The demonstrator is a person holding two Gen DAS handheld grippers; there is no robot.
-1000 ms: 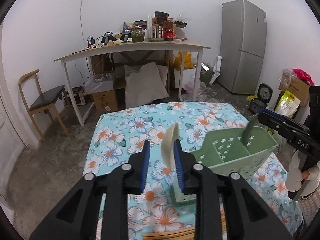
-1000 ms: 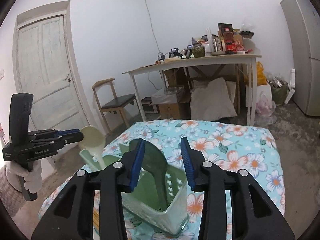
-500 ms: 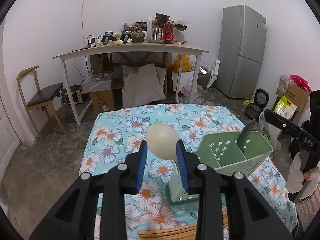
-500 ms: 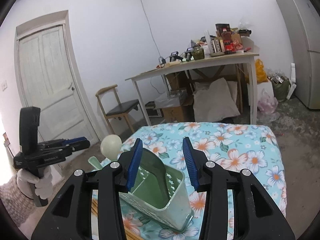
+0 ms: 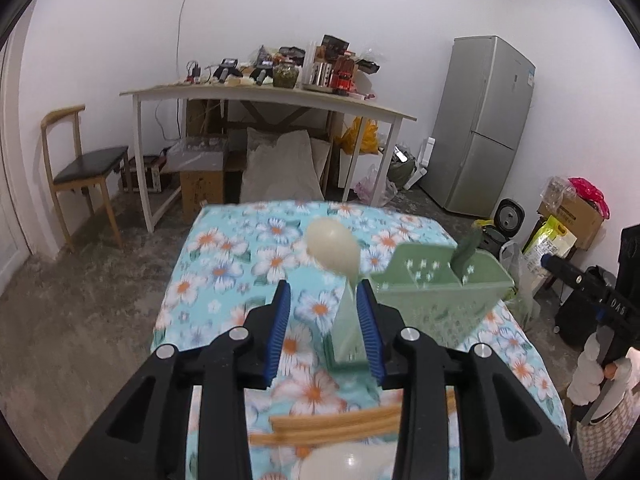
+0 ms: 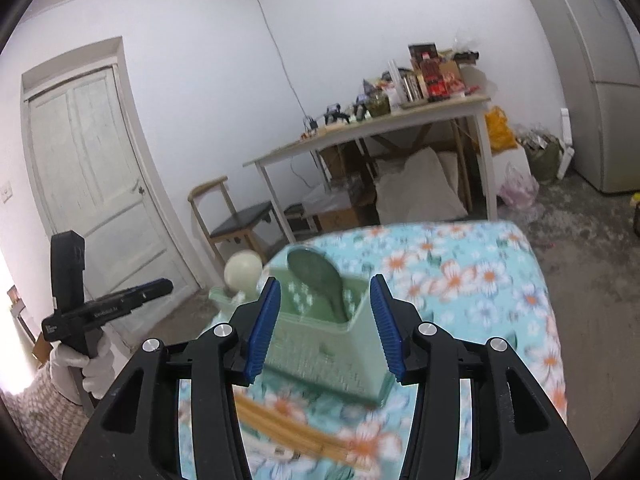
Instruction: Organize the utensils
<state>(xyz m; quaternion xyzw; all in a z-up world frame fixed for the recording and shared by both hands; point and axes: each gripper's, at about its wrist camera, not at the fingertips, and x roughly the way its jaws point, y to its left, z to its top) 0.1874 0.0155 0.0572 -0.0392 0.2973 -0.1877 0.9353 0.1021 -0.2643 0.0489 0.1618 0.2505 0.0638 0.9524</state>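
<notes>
Both spoons dropped in — grippers backing away
Cream spoon and green spoon stand in the green utensil caddy; left gripper and right gripper, clamped a second ago, now opening and empty — chopsticks lie nearer.

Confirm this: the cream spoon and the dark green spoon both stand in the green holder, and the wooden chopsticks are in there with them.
Not quite: the wooden chopsticks lie flat on the floral tablecloth in front of the green holder, as the right wrist view shows. The cream spoon and dark green spoon do stand in it.
</notes>
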